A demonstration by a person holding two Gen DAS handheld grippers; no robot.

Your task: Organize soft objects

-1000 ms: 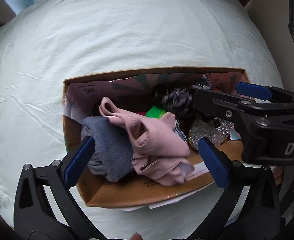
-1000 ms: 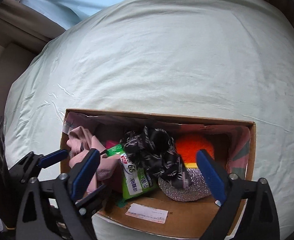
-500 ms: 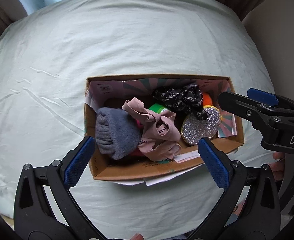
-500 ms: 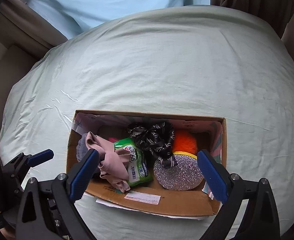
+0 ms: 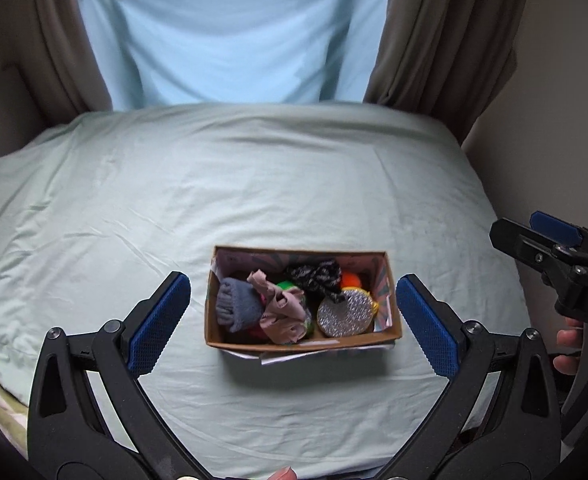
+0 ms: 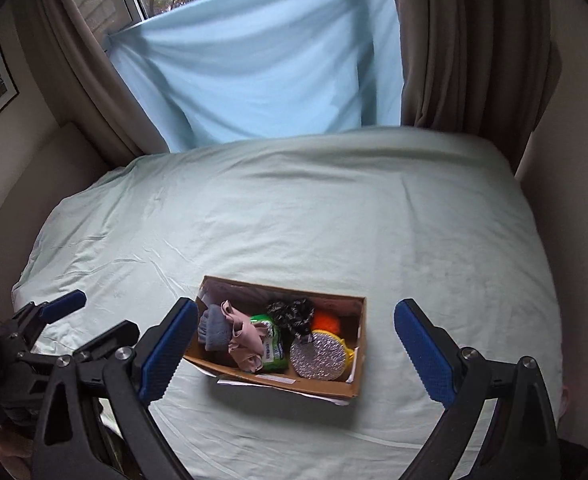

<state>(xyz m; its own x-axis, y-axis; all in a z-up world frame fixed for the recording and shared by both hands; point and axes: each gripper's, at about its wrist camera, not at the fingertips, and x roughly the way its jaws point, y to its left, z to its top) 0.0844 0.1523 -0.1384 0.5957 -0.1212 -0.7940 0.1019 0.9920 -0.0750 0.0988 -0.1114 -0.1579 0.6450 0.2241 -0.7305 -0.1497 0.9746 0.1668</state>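
A cardboard box [image 5: 294,343] [image 6: 270,380] sits on the bed near its front edge. It holds a grey sock roll [image 5: 238,310] [image 6: 214,330], a pink cloth [image 5: 282,312] [image 6: 246,340], a green packet [image 6: 272,342], a black patterned scrunchie [image 5: 314,276] [image 6: 292,314], an orange ball [image 5: 350,279] [image 6: 326,323] and a glittery silver disc [image 5: 345,316] [image 6: 319,360]. My left gripper [image 5: 294,326] is open and empty, well back from the box. My right gripper [image 6: 294,352] is open and empty too.
The pale green bedsheet [image 5: 274,184] [image 6: 314,208] spreads wide behind and beside the box. A blue cloth [image 6: 254,64] and brown curtains [image 6: 466,48] hang behind the bed. The right gripper shows at the right in the left wrist view [image 5: 550,240].
Both grippers have pulled back and up from the box, which now looks much smaller. The box's contents have not moved. Both stay open.
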